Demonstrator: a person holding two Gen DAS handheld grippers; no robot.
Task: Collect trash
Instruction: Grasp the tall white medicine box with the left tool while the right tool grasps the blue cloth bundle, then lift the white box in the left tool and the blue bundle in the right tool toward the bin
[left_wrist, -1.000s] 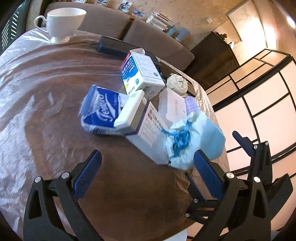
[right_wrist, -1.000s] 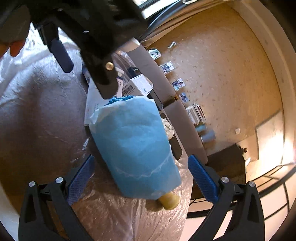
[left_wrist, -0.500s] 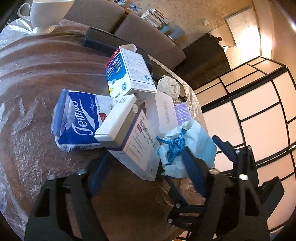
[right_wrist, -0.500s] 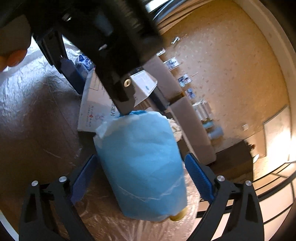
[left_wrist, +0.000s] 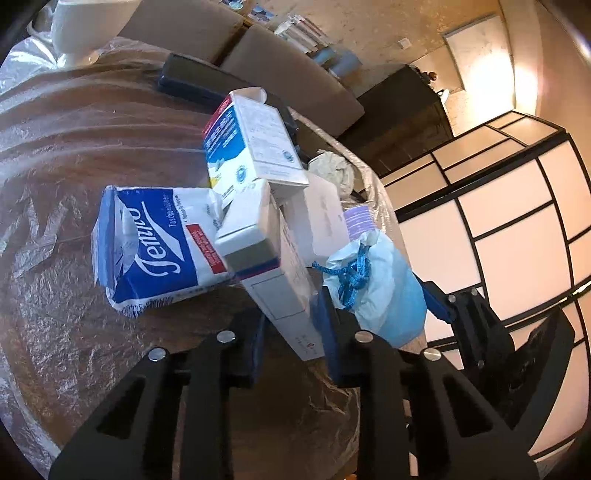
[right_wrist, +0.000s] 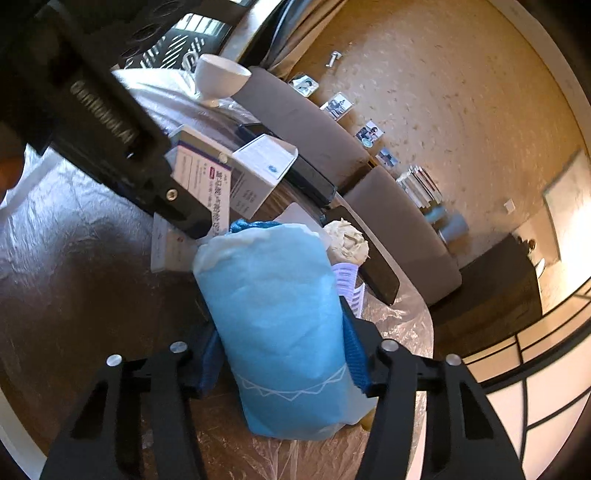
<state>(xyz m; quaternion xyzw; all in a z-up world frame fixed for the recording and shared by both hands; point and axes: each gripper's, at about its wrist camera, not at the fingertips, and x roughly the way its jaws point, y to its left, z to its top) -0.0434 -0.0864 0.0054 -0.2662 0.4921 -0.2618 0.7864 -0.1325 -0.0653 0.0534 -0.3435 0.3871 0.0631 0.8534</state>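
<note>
Left tongs closing on the near end of a long white carton; pads look pressed to both its sides, though the left pad is in shadow and contact there is hard to confirm. Right tongs closing around a blue drawstring bag, blue pads against its flanks, bag standing upright between them.

Both items sit in a trash cluster on the brown surface under crinkled clear plastic film. The carton lies tilted, with a small white box resting on its far end. Just left of it is a blue-white tissue pack. A taller blue-white box stands behind. A crumpled paper wad and a purple-striped paper piece lie beside the bag. A white cup stands at the far edge, well apart. In the right wrist view the left tongs' black body crosses the upper left.
</note>
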